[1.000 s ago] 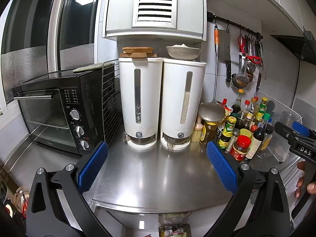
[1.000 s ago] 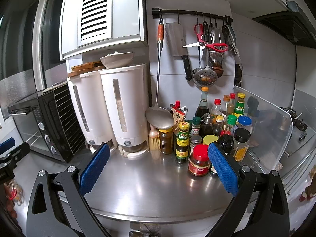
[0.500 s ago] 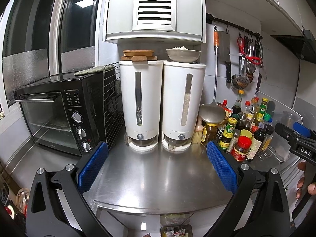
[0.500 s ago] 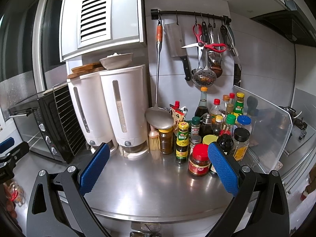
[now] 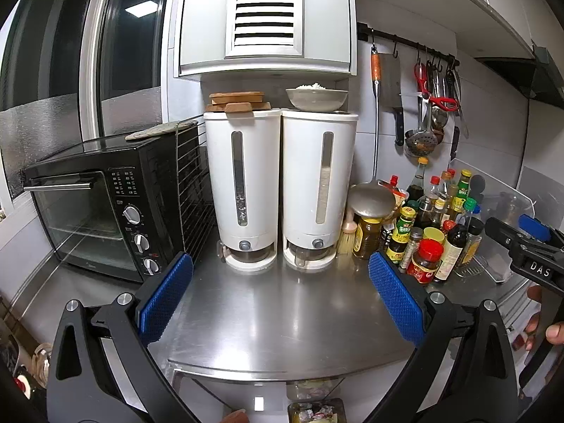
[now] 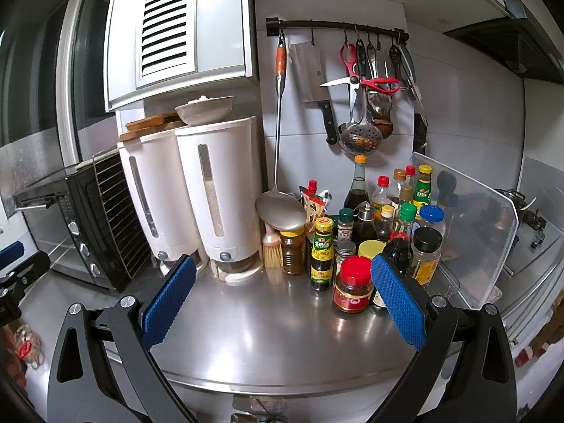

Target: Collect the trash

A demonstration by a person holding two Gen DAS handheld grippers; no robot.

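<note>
Steel counter, corner of a kitchen. Left gripper: jaws spread wide, nothing between the blue pads, held level above the counter's front edge, probably so the camera takes in the whole surface. Right gripper: likewise spread and empty, just to the right of the left one, facing the bottles; a person's fingers show at its handle in the left view. Stored along the wall, leaving the front working area bare: oven, two white dispensers, a bowl on top, utensils hung on a rail. Trash: none visible on the counter; a bin holding what look like wrappers sits below the counter edge, so the scene fits either trash already dropped there or a search for more. Against the earlier frames: both views have shifted only slightly, the left one a little closer and higher; both grippers stay spread.
</note>
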